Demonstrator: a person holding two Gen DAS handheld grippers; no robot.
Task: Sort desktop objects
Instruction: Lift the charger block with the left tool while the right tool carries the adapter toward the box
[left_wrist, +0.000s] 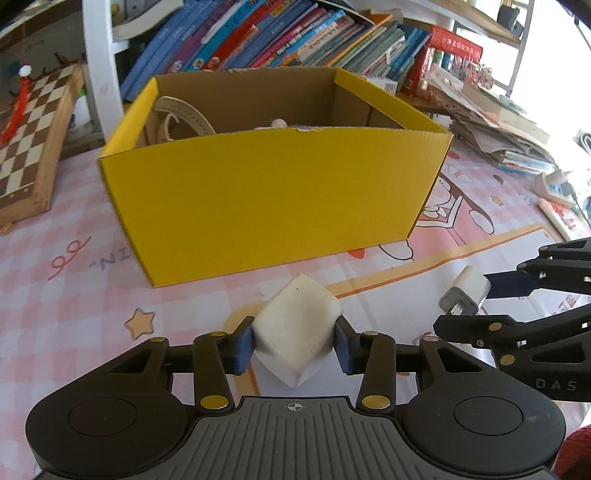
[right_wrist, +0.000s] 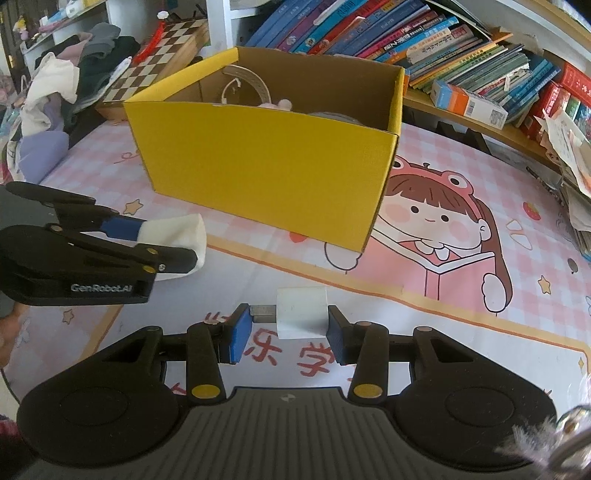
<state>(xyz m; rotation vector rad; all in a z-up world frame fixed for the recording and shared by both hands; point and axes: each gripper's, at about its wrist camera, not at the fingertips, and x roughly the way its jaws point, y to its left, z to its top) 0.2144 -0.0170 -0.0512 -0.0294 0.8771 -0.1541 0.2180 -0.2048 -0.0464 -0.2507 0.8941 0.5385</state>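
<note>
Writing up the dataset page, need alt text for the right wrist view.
The right claw brackets a white charger plug lying on a pink cartoon desk mat, its prongs toward the left pad. Beyond stands an open yellow box; at left, the left claw grips a white pouch.

You hold a matt, slightly speckled white foam block (left_wrist: 297, 332) and a smooth glossy white plastic charger (right_wrist: 301, 312) with metal prongs. Before you stands a matt corrugated-cardboard box (left_wrist: 266, 199) on a glossy printed surface (right_wrist: 461, 314).

Black hand-held gripper (left_wrist: 295, 341) (blue pads, brass screws).
</note>
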